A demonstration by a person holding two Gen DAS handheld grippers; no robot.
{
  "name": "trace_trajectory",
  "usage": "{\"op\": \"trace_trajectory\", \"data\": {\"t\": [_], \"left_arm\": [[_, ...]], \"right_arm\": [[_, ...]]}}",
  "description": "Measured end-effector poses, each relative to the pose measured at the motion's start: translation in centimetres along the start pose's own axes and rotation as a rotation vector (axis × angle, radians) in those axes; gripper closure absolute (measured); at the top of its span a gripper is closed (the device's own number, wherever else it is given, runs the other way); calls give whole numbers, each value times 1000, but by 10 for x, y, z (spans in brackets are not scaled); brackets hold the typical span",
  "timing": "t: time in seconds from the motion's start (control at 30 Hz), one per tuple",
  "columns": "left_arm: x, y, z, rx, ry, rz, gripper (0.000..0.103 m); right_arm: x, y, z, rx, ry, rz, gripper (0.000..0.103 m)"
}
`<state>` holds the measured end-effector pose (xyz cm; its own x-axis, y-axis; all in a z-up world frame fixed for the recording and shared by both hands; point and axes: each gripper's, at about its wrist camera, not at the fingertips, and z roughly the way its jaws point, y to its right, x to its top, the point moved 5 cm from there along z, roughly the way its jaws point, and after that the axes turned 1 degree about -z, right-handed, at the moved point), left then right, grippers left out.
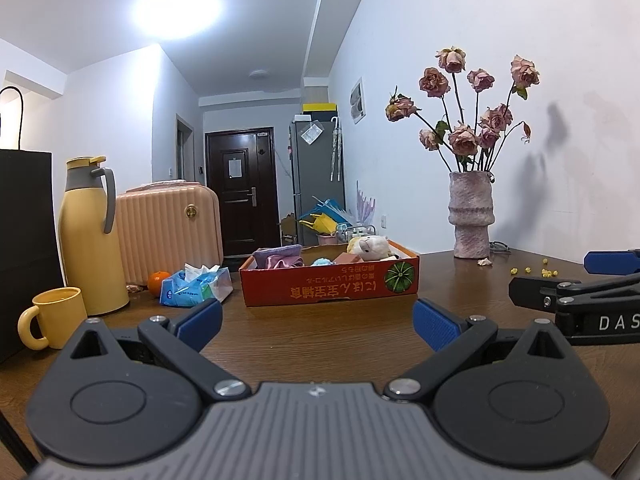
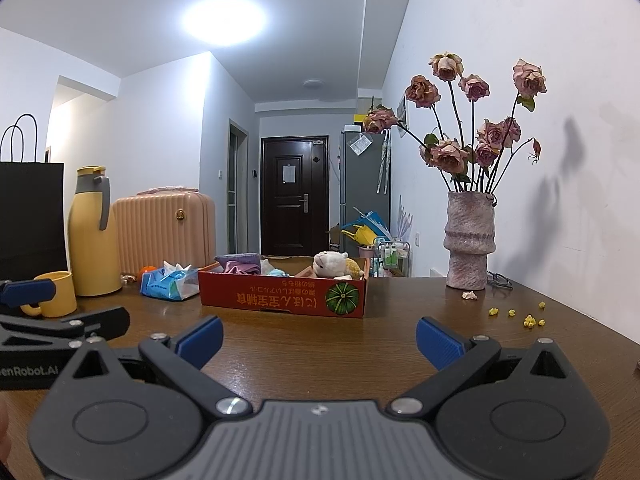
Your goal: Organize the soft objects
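Observation:
A shallow red cardboard box [image 1: 328, 286] [image 2: 280, 294] stands on the brown table ahead of both grippers. It holds a white plush sheep [image 1: 370, 247] [image 2: 330, 264], purple and pink cloths [image 1: 276, 258] [image 2: 240, 264] and a small light-blue soft item [image 1: 321, 262] [image 2: 276, 272]. My left gripper [image 1: 316, 320] is open and empty, low over the table in front of the box. My right gripper [image 2: 318, 338] is open and empty, beside it on the right. Each gripper shows at the edge of the other's view.
A blue tissue pack [image 1: 194, 284] [image 2: 168, 282], an orange [image 1: 158, 282], a yellow mug [image 1: 56, 316] [image 2: 56, 294], a yellow thermos [image 1: 90, 236] and a pink suitcase [image 1: 168, 230] stand left. A vase of dried roses [image 1: 472, 220] [image 2: 470, 236] stands right, with yellow crumbs [image 2: 528, 318].

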<state>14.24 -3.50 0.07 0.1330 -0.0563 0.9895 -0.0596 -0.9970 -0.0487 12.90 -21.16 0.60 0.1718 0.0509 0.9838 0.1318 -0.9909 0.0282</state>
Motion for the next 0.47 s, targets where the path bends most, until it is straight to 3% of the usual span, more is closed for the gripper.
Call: {"op": "trace_trajectory", "data": {"t": [0.47], "left_arm": [[-2,-2,3,3,-9,-7,0]], "right_arm": [[-3,-1,6,-6,-17,-4,0]]}}
